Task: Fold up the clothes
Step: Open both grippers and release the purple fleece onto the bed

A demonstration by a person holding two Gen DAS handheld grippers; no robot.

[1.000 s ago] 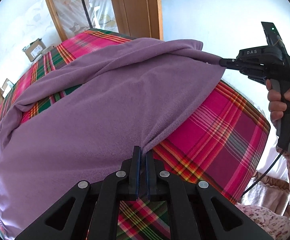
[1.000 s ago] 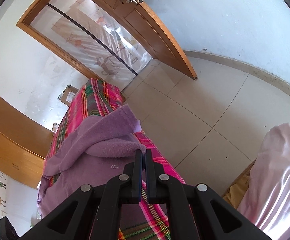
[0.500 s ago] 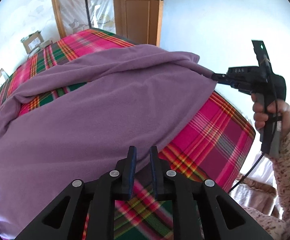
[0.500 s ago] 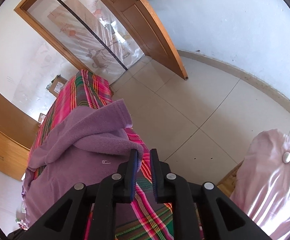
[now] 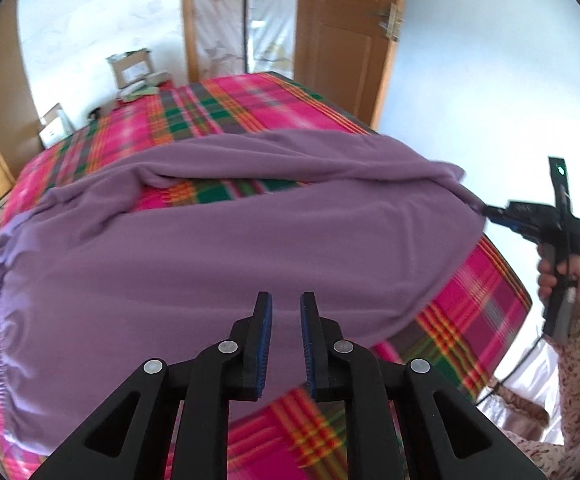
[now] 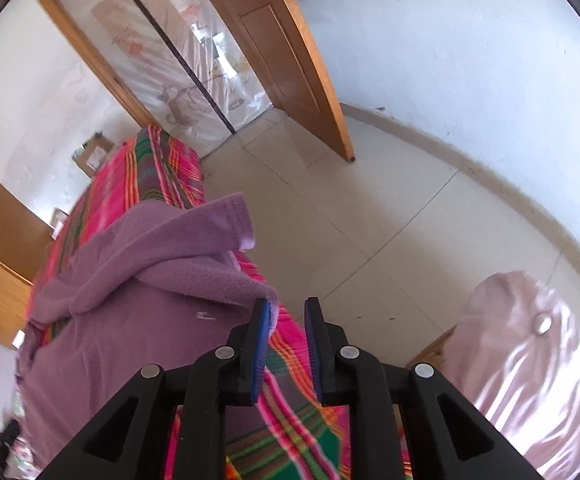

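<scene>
A purple fleece garment lies spread over a bed with a pink and green plaid cover. My left gripper hovers above the garment's near part, slightly open, with nothing between its pads. At the bed's right edge a hand holds my right gripper, its tips at the garment's corner. In the right wrist view the right gripper has its jaws opening. The garment ends in a corner that rests against the left pad, and the pads do not press on it. A sleeve is folded across the top.
An open wooden door and a plastic-covered doorway stand beyond the bed's far end. Tiled floor runs along the bed's right side. A pink satin-covered object sits low on the right. Cardboard boxes stand by the far wall.
Both grippers went from shut on the garment's edge to open and let it go. The left gripper rose and swung over the garment. The right one barely moved.
</scene>
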